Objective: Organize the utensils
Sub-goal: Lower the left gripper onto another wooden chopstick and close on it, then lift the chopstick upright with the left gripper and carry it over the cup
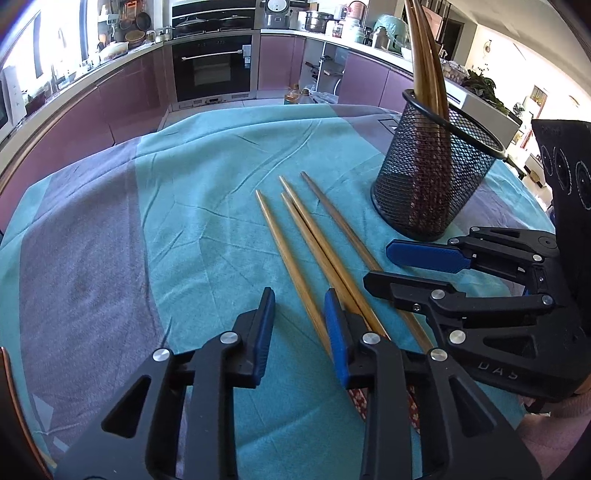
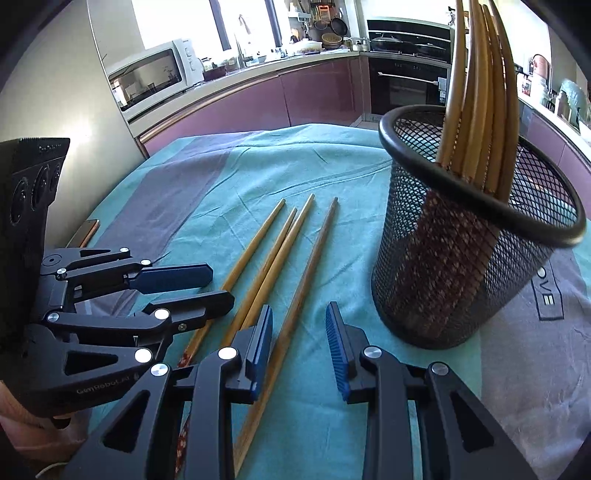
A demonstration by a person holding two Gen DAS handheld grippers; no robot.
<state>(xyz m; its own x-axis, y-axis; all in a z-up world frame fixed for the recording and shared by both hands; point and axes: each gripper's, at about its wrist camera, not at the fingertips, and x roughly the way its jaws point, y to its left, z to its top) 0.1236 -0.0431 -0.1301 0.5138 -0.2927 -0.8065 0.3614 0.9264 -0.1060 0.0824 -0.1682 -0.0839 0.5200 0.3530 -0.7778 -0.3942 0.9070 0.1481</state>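
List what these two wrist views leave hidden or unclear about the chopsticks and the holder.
- Loose chopsticks: handle ends hidden under the left gripper in the left view and under the right gripper in the right view.
- Chopsticks in the mesh holder: tops cut off by the frame's upper edge in both views; their count is unclear in the left view.

Home kitchen, seen from my claw. Built-in oven (image 1: 212,70), microwave (image 2: 153,75), purple cabinets (image 1: 122,92). Pots (image 1: 316,20) crowd the counter.
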